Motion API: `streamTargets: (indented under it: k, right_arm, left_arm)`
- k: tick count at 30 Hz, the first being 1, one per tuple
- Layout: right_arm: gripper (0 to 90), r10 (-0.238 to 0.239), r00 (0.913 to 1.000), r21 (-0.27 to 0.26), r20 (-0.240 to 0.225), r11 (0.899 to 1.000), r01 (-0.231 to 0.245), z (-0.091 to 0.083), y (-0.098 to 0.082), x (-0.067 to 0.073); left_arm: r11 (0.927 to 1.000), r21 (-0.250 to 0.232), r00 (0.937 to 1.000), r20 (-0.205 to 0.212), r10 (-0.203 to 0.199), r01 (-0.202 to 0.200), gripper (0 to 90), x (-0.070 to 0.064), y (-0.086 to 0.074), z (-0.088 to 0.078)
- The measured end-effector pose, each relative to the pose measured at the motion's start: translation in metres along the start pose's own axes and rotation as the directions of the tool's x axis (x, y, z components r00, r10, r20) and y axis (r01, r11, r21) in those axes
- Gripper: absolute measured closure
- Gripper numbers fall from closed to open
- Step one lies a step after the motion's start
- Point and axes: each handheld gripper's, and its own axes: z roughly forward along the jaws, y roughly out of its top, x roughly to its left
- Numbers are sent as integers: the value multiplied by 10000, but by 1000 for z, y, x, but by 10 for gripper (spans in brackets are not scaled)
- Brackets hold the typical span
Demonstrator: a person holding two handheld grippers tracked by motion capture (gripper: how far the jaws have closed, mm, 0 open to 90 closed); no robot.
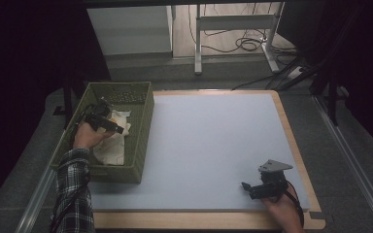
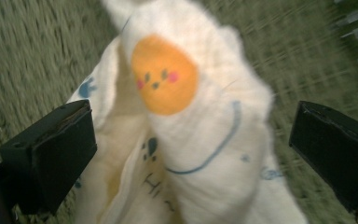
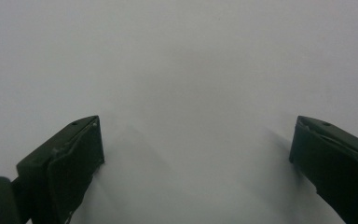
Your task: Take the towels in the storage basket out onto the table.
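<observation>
While the right gripper (image 1: pixel 251 187) rests low on the pale desk (image 1: pixel 209 145) near its front right corner, its jaws stand spread with bare surface between them. Farther back at the left, the left gripper (image 1: pixel 111 125) reaches into a green slatted basket (image 1: pixel 143 126) that sits on the desk's left edge. Its jaws are spread on either side of a bunched cream cloth (image 2: pixel 191 154) printed with an orange face, lying in the basket. Beyond the desk stand white table legs (image 1: pixel 198 43) and floor cables (image 1: pixel 245 43).

Background beyond the table
Past the pale-topped table (image 1: pixel 213 145), a white desk frame (image 1: pixel 233 29) stands over tangled black cables (image 1: pixel 245 44).
</observation>
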Motion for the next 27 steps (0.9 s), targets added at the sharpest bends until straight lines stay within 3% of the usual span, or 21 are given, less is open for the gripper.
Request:
streamTargets:
  k: [2, 6, 9, 10, 12, 15, 16, 17, 18, 19, 23, 27]
  right_arm:
    - [29, -1, 10000, 1, 0, 10000, 1, 0, 0, 0]
    - [29, -2, 10000, -1, -2, 10000, 2, 0, 0, 0]
    - [29, -3, 10000, -1, -2, 10000, 3, 0, 0, 0]
    - [30, 2, 10000, 1, 1, 10000, -2, 0, 0, 0]
    - [30, -3, 10000, -1, 2, 10000, 3, 0, 0, 0]
    - [30, -1, 10000, 0, 1, 10000, 1, 0, 0, 0]
    - [29, -3, 10000, 0, -1, 10000, 3, 0, 0, 0]
    - [29, -3, 10000, 0, -1, 10000, 3, 0, 0, 0]
    - [29, -1, 10000, 0, 1, 10000, 1, 0, 0, 0]
    - [30, -3, 10000, 1, -1, 10000, 3, 0, 0, 0]
    - [29, 1, 10000, 3, -1, 10000, -1, 0, 0, 0]
    - [29, -3, 10000, 1, -2, 10000, 3, 0, 0, 0]
  left_arm:
    - [9984, 532, 9998, -21, -209, 210, 9, 4, 0, 7]
    - [9931, 1038, 9974, 397, -597, 553, 45, 9, -2, 15]
    - [9880, 1423, 9968, 442, -670, 601, 95, 8, -2, 20]
    - [9840, 1737, 9973, 535, -506, 407, 142, 7, -2, 22]
    - [9802, 1973, 9993, 288, -231, 170, 177, 2, -1, 22]
    - [9787, 2052, 9967, 799, -128, -39, 445, 0, -1, 20]
    - [9780, 2079, 9976, 698, 5, -151, 531, -3, -2, 19]
    - [9781, 2065, 9961, 881, 64, -245, 531, -3, -2, 18]
    - [9781, 2063, 9940, 1094, 45, -271, 654, -4, -2, 17]
    - [9776, 2083, 9931, 1174, 66, -312, 711, -4, -2, 17]
    - [9782, 2045, 9934, 1139, 120, -353, 767, -5, -1, 12]
    - [9888, 1489, 9930, 1176, -102, -75, 765, -2, -3, 2]
